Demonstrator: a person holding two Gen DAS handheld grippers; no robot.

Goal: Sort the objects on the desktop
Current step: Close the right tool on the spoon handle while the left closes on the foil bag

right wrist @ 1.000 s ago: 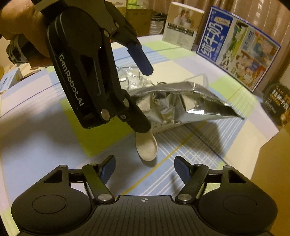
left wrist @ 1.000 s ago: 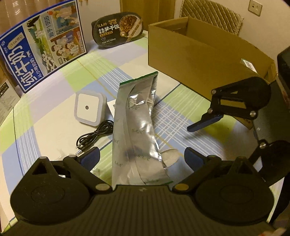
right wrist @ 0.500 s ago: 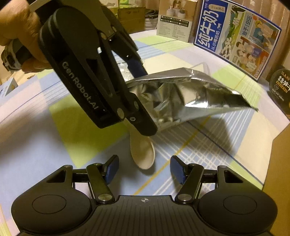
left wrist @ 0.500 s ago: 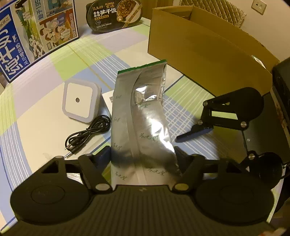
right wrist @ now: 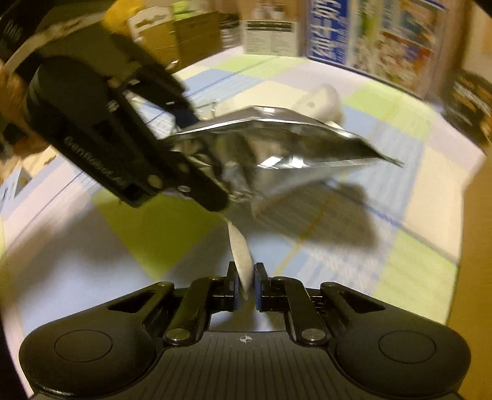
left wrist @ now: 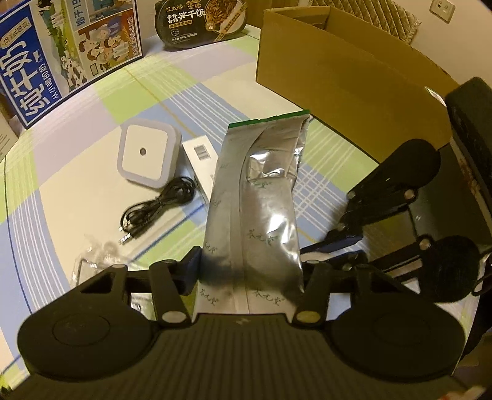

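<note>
My left gripper (left wrist: 249,270) is shut on a silver foil bag (left wrist: 258,203) and holds it lifted off the table; the bag also shows in the right wrist view (right wrist: 270,154), level above its shadow. My right gripper (right wrist: 245,284) is shut on the bowl of a white spoon (right wrist: 241,255), just below the left gripper (right wrist: 196,187). In the left wrist view the right gripper (left wrist: 341,246) sits right of the bag, jaws together. A brown cardboard box (left wrist: 338,67) stands open at the back right.
A white square night light (left wrist: 146,154), a small white box (left wrist: 200,166), a coiled black audio cable (left wrist: 156,209) and a clear plastic wrapper (left wrist: 95,258) lie left of the bag. A blue milk carton (left wrist: 61,55) and a black noodle bowl (left wrist: 203,21) stand at the back.
My left gripper closed on the foil bag and lifted it. My right gripper moved forward and closed on the white spoon.
</note>
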